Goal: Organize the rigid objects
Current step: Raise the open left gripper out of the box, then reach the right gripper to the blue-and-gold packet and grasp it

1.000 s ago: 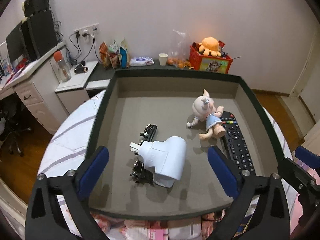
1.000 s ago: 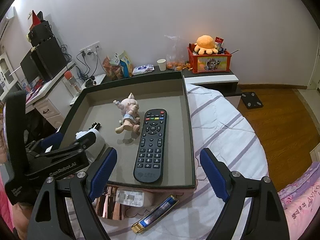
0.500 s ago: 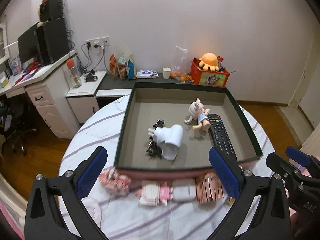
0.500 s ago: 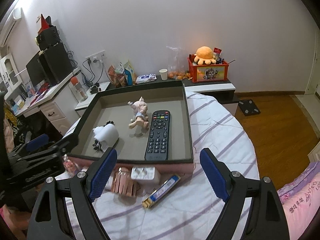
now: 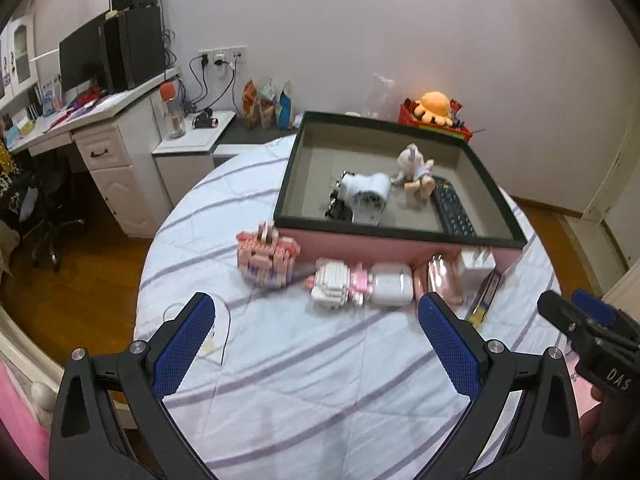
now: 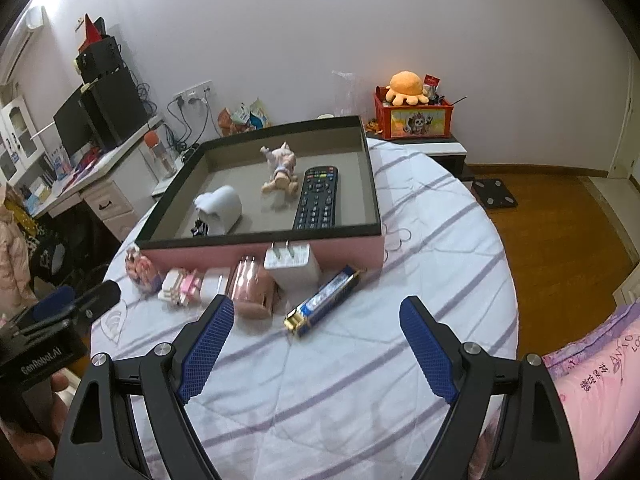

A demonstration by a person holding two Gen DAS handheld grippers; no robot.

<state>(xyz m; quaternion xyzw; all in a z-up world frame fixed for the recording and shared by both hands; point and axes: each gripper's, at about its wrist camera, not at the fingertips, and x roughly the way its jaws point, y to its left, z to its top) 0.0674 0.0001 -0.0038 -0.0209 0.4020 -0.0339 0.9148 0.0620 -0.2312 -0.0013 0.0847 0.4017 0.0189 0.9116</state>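
A pink box with a dark rim [image 5: 404,234] [image 6: 256,237] sits on the striped round table. Inside lie a white adapter [image 5: 366,194] [image 6: 220,206], a pig doll [image 5: 414,168] [image 6: 282,168] and a black remote [image 5: 452,208] [image 6: 318,198]. In front of the box lie a pink brick model [image 5: 266,258], a white and pink brick model [image 5: 340,284] [image 6: 180,282], a white case [image 5: 392,286], a pink case [image 6: 252,288], a white plug charger [image 6: 292,262] and a blue harmonica [image 6: 324,294]. My left gripper [image 5: 316,344] and right gripper [image 6: 316,344] are open and empty, above the table short of these items.
A white desk with monitor and speakers [image 5: 100,64] stands at the left. A red box with an orange plush [image 6: 412,114] stands on a low cabinet behind the table. Wood floor lies to the right. A pink quilt [image 6: 592,384] lies at lower right.
Both grippers have pulled back from over the box toward the table's near side. The loose items in front of the box have come into view. Both stay open.
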